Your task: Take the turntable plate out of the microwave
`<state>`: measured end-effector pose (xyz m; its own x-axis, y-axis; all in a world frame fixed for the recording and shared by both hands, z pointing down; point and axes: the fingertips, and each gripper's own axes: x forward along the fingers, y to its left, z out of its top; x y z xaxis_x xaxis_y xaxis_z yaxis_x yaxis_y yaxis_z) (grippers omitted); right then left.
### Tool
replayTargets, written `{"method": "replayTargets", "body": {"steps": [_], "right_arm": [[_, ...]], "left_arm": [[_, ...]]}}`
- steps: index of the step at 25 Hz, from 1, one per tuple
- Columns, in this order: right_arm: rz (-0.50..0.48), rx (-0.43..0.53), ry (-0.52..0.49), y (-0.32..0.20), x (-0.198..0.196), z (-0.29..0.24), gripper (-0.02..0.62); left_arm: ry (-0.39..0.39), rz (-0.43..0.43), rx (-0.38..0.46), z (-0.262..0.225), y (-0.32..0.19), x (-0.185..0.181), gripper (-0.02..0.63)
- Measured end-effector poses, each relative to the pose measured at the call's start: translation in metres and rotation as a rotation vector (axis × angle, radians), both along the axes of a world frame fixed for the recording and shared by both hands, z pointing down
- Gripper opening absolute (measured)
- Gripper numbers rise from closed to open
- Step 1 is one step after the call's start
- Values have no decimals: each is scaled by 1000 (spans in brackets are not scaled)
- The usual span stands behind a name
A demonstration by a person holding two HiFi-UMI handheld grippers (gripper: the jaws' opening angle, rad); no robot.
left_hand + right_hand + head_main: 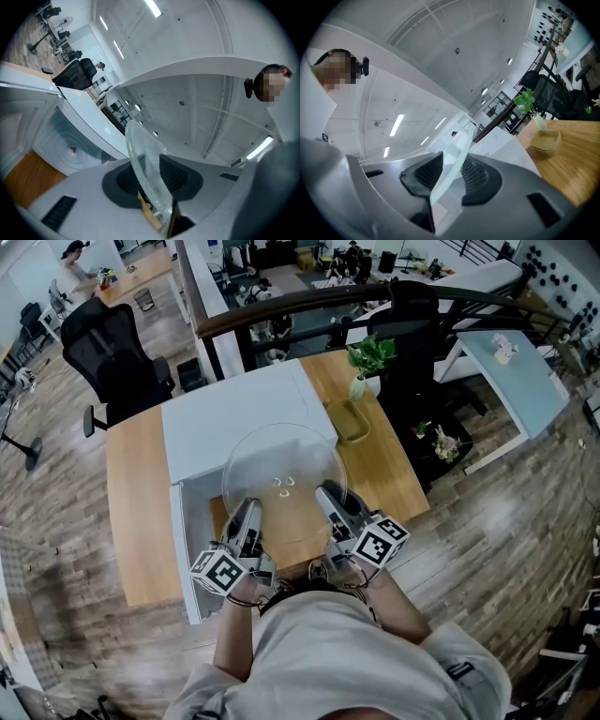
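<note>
The clear glass turntable plate (284, 482) hangs level in front of the white microwave (234, 418), held at its near rim from both sides. My left gripper (247, 515) is shut on the near-left rim, and my right gripper (330, 497) is shut on the near-right rim. In the left gripper view the plate (143, 159) stands edge-on between the dark pads of the left gripper (149, 177). Likewise, in the right gripper view, the plate's rim (454, 159) sits between the pads of the right gripper (449, 176). The microwave's cavity with its hub (72, 150) shows to the left.
The microwave door (185, 549) stands swung open at the left, on a wooden table (136, 512). A beige tray (349, 420) and a potted plant (367, 360) sit right of the microwave. A black office chair (112, 352) is behind the table.
</note>
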<state>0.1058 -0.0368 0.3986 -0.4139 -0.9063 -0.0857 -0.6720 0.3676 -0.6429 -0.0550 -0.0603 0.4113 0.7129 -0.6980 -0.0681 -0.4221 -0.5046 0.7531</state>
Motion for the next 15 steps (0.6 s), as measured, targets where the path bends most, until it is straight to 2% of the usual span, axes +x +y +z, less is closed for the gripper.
{"method": "replayTargets", "body": {"steps": [15], "right_arm": [[0,5,4,0,1,0,123]], "left_arm": [[6,12,13,3,-2,2,118]]}}
